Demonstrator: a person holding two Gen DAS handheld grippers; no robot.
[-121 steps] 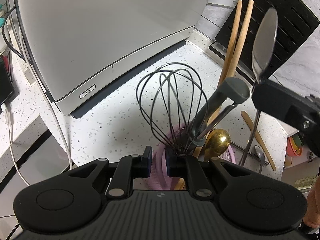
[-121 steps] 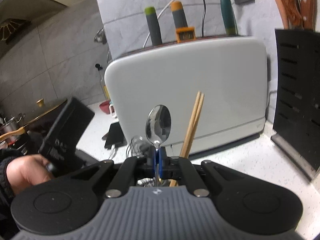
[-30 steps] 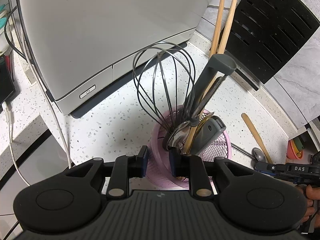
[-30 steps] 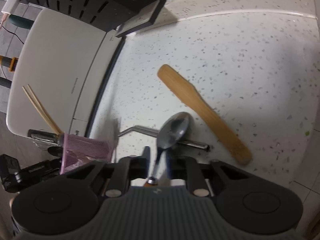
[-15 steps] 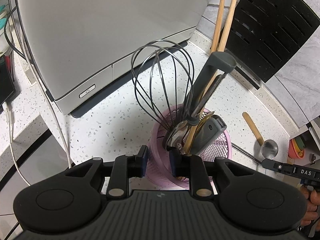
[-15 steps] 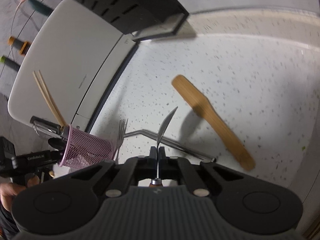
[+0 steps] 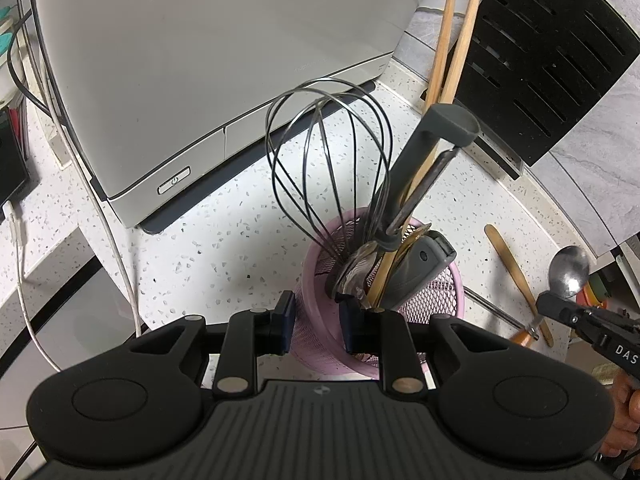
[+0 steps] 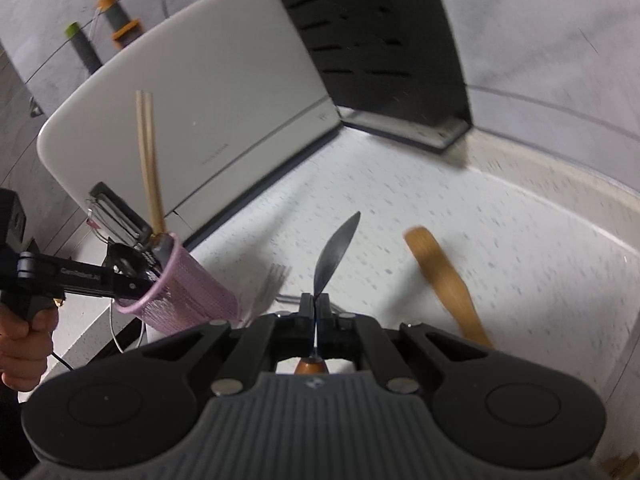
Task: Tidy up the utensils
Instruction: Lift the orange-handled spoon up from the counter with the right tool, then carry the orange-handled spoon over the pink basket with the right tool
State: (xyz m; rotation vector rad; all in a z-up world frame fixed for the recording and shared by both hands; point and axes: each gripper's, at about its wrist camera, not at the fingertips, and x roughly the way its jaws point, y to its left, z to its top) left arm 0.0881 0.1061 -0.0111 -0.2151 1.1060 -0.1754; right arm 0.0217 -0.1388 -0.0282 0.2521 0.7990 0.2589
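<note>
The left wrist view is sharp and evenly lit by soft, diffuse indoor light; the speckled worktop (image 7: pixel 224 248) reads bright and clean, with only faint, soft-edged shadows under the white appliance (image 7: pixel 208 60) and beside the pink mesh holder (image 7: pixel 320 280); a small glint sits on the bowl of the spoon (image 7: pixel 568 272) near the right edge; fisheye distortion bends straight lines toward the borders, and the corners fall to black. The right wrist view is dimmer and greyer, with plain motion blur; the worktop's specks smear into short streaks, the wooden spatula (image 8: pixel 444 276) and fork (image 8: pixel 272 280) are soft and ghosted, while the tongs' dark body at the bottom stays crisp.
</note>
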